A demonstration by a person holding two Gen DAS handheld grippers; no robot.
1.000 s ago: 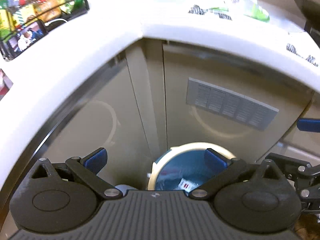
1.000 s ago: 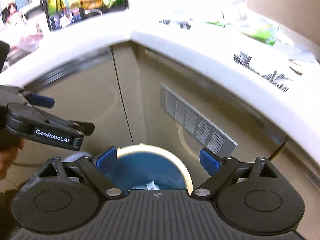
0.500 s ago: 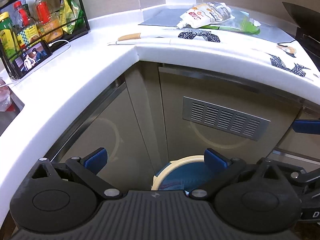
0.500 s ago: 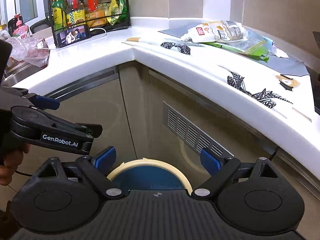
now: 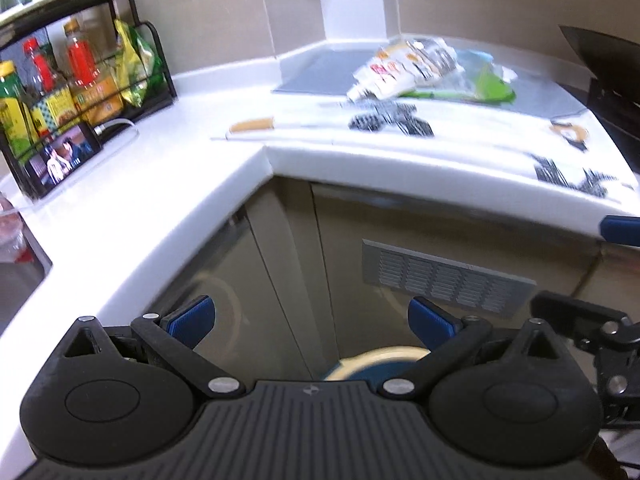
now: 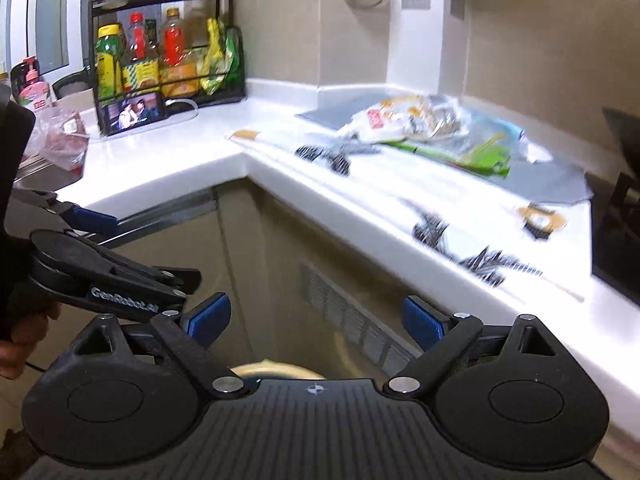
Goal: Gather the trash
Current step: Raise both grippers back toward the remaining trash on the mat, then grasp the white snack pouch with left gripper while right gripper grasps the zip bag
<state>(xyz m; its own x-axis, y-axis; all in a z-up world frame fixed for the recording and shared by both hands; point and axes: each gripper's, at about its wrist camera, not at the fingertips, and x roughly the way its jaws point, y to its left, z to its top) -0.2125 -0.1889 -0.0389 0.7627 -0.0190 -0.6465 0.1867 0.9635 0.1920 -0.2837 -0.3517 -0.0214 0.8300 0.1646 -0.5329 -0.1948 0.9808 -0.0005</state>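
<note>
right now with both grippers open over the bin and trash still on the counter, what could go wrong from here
1. The knife lies by the counter corner, near the wrappers; a hasty sweep could snag or knock it off.
2. The green bag lies under the white one, so one grab may drag the pile and drop pieces short of the bin.
3. The left gripper and right gripper hover close together; reaching together could make them collide.
</note>
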